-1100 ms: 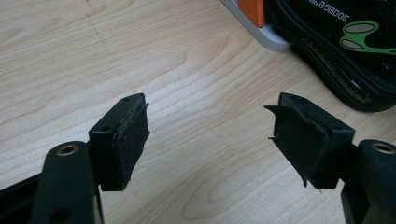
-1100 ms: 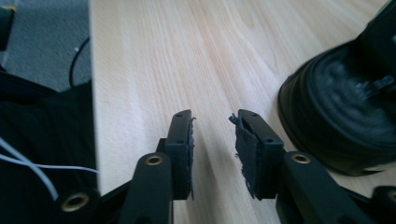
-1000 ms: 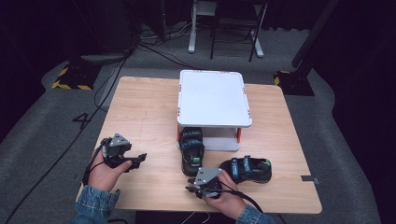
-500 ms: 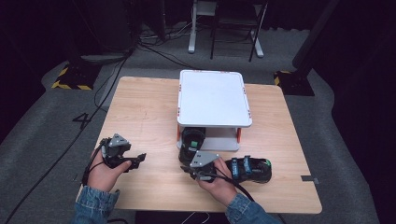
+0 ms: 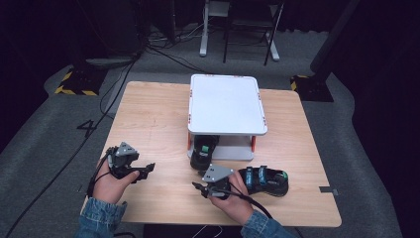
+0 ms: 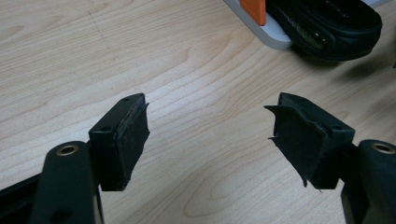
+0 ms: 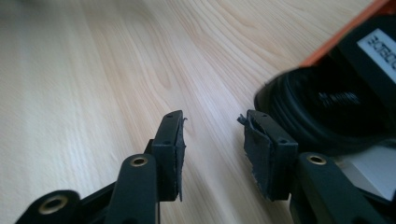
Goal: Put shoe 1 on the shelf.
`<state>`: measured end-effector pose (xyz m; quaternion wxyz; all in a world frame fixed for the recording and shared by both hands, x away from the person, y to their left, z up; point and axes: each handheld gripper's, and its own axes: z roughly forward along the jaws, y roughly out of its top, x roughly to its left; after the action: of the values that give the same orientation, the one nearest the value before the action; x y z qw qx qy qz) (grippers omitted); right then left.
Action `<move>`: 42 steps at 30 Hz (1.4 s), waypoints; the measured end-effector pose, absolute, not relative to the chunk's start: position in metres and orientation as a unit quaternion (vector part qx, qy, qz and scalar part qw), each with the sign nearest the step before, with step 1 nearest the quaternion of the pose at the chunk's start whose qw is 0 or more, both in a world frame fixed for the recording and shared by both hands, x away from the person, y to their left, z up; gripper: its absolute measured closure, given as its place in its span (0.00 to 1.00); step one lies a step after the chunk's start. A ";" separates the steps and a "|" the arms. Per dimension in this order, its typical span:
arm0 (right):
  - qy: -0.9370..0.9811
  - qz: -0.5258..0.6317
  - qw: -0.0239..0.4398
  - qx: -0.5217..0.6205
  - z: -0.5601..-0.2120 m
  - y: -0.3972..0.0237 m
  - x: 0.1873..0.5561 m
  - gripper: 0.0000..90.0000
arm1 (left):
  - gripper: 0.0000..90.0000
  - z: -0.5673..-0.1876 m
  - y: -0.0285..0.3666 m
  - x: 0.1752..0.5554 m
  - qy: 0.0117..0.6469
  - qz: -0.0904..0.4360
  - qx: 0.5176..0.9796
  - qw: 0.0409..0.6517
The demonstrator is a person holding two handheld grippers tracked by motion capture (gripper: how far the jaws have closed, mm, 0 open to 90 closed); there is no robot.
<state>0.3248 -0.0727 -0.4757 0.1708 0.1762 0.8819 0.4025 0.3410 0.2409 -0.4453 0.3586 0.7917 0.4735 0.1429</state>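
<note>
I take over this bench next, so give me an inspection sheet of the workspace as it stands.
Surface: wooden table, bare grain.
Job's things: one black sandal tucked under the white two-tier rack; second sandal lies in front, right.
Clutter: nothing seen.
Grippers: left gripper open, empty; right gripper just opening, nothing between fingers.
Cables: trail from both grippers; more on the floor.
Surroundings: grey floor, hazard-striped bases, chair legs.

Bare table (image 5: 158,114) left – white rack (image 5: 225,104), sandals (image 5: 265,179) block right.
</note>
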 end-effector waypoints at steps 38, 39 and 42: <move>0.819 0.438 0.193 0.317 -0.473 -0.075 0.367 0.44 | 0.30 -0.445 0.240 0.343 0.470 0.140 0.793 0.361; 0.819 0.438 0.193 0.317 -0.473 -0.075 0.367 0.44 | 0.30 -0.445 0.240 0.343 0.470 0.141 0.793 0.362; 0.815 0.459 0.186 0.300 -0.460 -0.082 0.353 0.44 | 0.30 -0.444 0.240 0.344 0.471 0.139 0.792 0.363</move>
<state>0.3533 -0.0819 -0.4596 0.1863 0.3001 0.8155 0.4585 0.3445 0.2403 -0.4443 0.3627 0.7920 0.4709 0.1392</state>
